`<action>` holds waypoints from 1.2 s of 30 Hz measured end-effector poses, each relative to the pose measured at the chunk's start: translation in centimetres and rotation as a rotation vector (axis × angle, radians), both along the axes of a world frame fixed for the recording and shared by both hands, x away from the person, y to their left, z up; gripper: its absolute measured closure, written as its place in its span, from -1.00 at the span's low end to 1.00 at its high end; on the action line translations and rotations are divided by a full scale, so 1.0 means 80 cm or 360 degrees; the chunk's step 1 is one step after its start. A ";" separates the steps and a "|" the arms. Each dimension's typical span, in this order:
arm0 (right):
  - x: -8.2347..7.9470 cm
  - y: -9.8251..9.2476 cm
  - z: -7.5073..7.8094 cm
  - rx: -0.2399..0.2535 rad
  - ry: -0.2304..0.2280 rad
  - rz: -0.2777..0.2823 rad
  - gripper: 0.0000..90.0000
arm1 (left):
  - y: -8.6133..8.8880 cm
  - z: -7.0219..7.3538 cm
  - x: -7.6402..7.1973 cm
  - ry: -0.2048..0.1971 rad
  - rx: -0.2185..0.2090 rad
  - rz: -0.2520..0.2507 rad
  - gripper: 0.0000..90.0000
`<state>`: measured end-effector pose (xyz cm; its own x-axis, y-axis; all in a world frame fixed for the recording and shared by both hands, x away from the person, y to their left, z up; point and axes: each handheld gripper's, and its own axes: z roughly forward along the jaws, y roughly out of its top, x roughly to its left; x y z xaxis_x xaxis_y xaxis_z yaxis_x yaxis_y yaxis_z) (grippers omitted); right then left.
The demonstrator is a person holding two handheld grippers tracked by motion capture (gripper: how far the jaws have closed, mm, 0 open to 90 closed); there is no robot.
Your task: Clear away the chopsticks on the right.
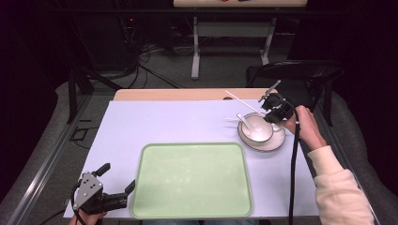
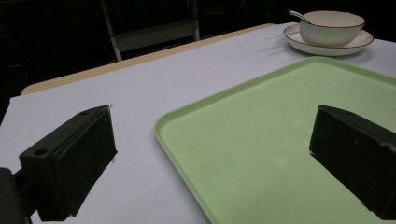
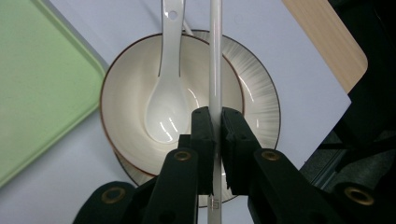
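Nearest the camera in the high view, the left gripper (image 1: 116, 177) is held by a hand at the table's near left corner, its jaws spread wide apart and nothing between them. Seen along those jaws in the left gripper view, one jaw is poised over the white table cover (image 2: 140, 98) and the other over the green tray (image 2: 261, 135), so that the tray's near left rim is straddled. The tray is seen lying bare at the middle of the near side of the table. Well apart from it, at the far right, a white bowl (image 1: 256, 129) with a dark rim is set on a white plate (image 1: 277, 140), and a white spoon (image 3: 166, 93) is rested inside the bowl with its handle over the rim. The right gripper (image 3: 215, 122) is held above the bowl, and its jaws are clamped on a long white chopstick (image 3: 215, 56), which is lifted over the bowl and plate and is pointed away across the table cover.
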<state>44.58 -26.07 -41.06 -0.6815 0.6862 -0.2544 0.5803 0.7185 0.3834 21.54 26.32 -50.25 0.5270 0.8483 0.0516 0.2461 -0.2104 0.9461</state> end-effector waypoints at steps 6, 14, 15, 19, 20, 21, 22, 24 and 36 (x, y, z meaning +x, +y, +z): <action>-0.025 0.003 0.007 0.0056 0.0025 -0.0086 0.87 | 0.000 0.000 0.000 -0.0001 0.0002 -0.0001 -1.00; -0.054 0.013 0.011 0.0091 0.0051 -0.0157 0.87 | 0.000 0.000 0.000 0.0003 0.0008 -0.0007 -1.00; -0.058 0.016 0.010 0.0082 0.0049 -0.0148 0.87 | 0.000 0.000 0.000 0.0003 0.0007 -0.0004 -1.00; -0.073 0.024 0.006 0.0095 0.0064 -0.0113 0.87 | 0.000 0.000 0.000 0.0002 0.0007 -0.0005 -1.00; -0.077 0.025 0.005 0.0106 0.0071 -0.0110 0.87 | 0.000 0.000 0.000 0.0002 0.0008 -0.0006 -1.00; -0.081 0.027 0.004 0.0113 0.0070 -0.0111 0.87 | 0.000 0.000 0.000 0.0002 0.0008 -0.0006 -1.00; -0.085 0.029 0.002 0.0114 0.0069 -0.0110 0.87 | 0.000 0.000 0.000 0.0001 0.0008 -0.0008 -1.00; -0.091 0.031 0.000 0.0129 0.0079 -0.0100 0.87 | 0.000 0.000 0.000 0.0001 0.0007 -0.0006 -1.00; -0.128 0.052 -0.036 0.0166 0.0184 -0.0128 0.87 | 0.000 0.000 -0.001 -0.0012 0.0003 -0.0013 -1.00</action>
<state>34.35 -21.90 -43.94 -0.6440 0.7582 -0.1020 0.6788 0.6278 0.3809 21.43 26.32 -50.22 0.5334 0.8439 0.0574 0.2370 -0.2142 0.9476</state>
